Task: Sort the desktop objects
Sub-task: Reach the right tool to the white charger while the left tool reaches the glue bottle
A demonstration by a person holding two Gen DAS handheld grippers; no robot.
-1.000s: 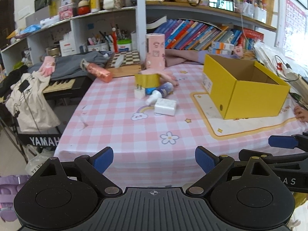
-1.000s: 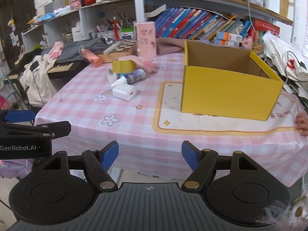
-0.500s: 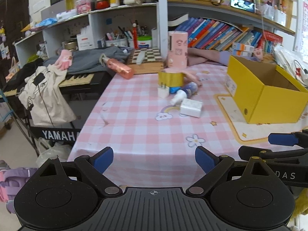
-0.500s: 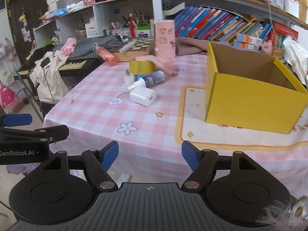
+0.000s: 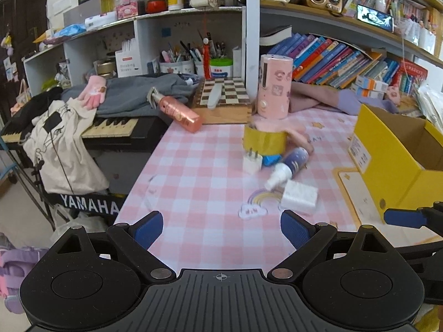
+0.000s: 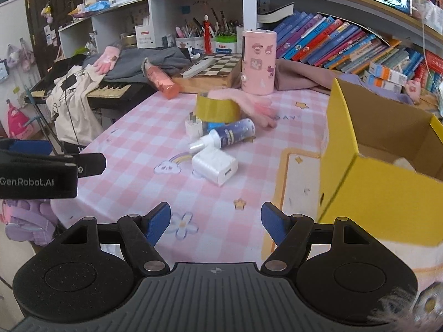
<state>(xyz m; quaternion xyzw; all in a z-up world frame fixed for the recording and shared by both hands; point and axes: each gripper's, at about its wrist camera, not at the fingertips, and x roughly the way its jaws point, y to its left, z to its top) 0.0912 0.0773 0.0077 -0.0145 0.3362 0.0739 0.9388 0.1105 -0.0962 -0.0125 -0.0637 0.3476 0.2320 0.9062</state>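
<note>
Both my grippers hover empty over the near edge of the counter [image 6: 133,138].

The yellow box [image 6: 371,191] stands open on my right; left of it cluster the yellow tape roll [image 6: 217,108], blue spray bottle [image 6: 229,135], white charger [image 6: 214,167] and small plug [image 6: 193,127]. Left gripper [image 5: 221,228] fingers spread wide, right gripper [image 6: 216,221] fingers parted somewhat narrower, nothing between either pair.

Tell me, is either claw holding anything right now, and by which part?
Nothing is held. The left claw and the right claw both stand open with only the pink checked tablecloth showing between their pads.
</note>
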